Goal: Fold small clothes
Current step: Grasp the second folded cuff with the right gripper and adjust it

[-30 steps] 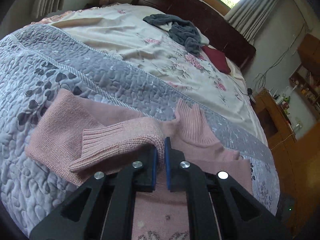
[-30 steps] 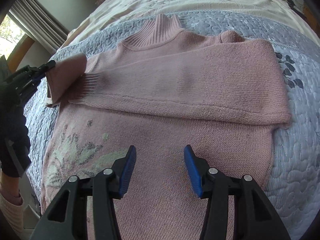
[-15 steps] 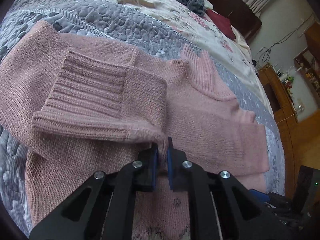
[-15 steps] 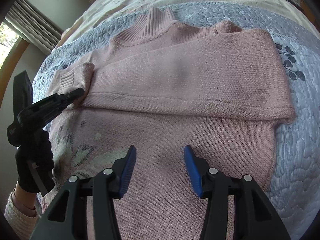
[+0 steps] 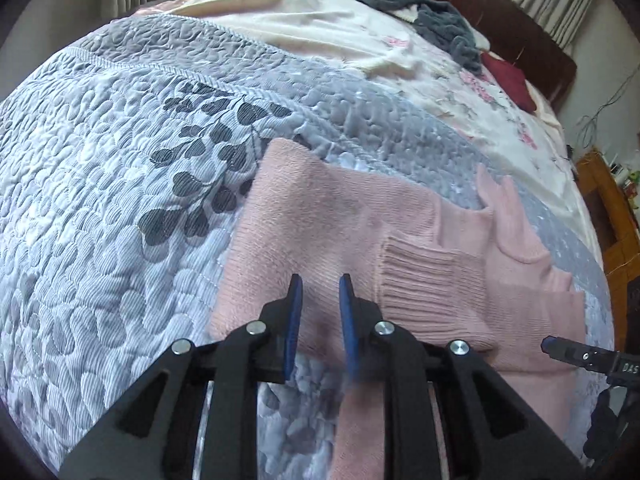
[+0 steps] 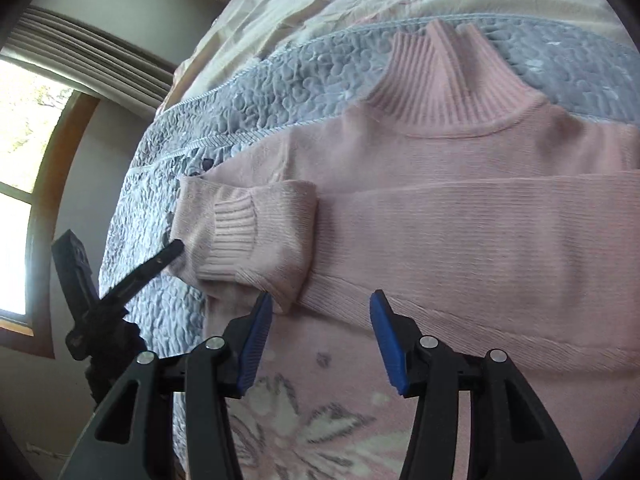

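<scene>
We see the pink sweater (image 6: 460,232) lying flat on the grey quilt (image 5: 120,200) of the bed, both sleeves folded across its chest, the ribbed cuff (image 6: 236,236) on top. Our left gripper (image 5: 319,300) hovers over the sleeve fold, fingers narrowly apart and empty. Our right gripper (image 6: 320,320) hangs above the sweater's body, fingers wide, holding nothing.

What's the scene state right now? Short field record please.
garment: pink sweater, flat on the quilt
left sleeve: folded back over itself, cuff on top
collar: ribbed, pointing toward the floral sheet
left gripper: open, empty, by the folded sleeve
right gripper: open, empty, over the sweater body
other: grey cloth near headboard
</scene>
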The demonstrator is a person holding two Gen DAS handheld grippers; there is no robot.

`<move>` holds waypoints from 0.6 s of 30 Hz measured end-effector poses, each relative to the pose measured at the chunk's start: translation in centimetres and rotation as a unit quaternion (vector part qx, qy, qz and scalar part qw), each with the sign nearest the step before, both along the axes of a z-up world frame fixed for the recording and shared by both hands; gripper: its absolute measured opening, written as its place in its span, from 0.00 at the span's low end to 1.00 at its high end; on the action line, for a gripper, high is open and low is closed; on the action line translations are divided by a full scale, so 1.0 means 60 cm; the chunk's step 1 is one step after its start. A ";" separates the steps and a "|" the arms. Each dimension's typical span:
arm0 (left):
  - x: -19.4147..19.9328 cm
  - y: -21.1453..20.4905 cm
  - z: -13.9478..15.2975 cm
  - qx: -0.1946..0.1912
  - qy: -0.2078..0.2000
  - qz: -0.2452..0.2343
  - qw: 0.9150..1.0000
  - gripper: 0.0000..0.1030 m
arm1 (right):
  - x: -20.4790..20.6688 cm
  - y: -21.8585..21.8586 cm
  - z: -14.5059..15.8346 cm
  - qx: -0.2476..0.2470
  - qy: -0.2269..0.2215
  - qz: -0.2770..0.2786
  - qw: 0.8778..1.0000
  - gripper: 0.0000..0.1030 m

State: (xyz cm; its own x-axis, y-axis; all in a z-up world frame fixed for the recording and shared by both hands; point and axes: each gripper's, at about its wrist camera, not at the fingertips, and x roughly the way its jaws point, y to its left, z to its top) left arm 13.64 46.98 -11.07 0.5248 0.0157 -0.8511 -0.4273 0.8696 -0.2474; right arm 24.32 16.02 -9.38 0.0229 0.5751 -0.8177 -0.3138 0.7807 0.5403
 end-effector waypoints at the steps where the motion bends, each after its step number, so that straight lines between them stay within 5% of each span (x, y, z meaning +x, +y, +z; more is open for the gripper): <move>1: 0.004 0.005 -0.010 0.001 0.011 -0.001 1.000 0.15 | 0.008 0.021 -0.007 0.000 0.004 0.002 1.000 0.50; 7: 0.002 0.015 -0.040 -0.013 0.017 -0.003 1.000 0.15 | 0.031 0.094 -0.078 -0.008 0.066 -0.003 0.998 0.50; 9: 0.000 0.017 -0.039 -0.017 0.016 -0.006 1.000 0.15 | 0.026 0.106 -0.091 -0.013 0.062 0.003 0.998 0.41; 12: -0.002 0.014 -0.033 -0.012 0.019 -0.012 1.000 0.15 | 0.018 0.110 -0.085 -0.009 0.046 0.017 0.999 0.14; 18: -0.011 -0.006 0.009 -0.004 -0.007 -0.021 1.000 0.15 | 0.014 0.057 -0.010 0.031 0.007 0.021 0.999 0.12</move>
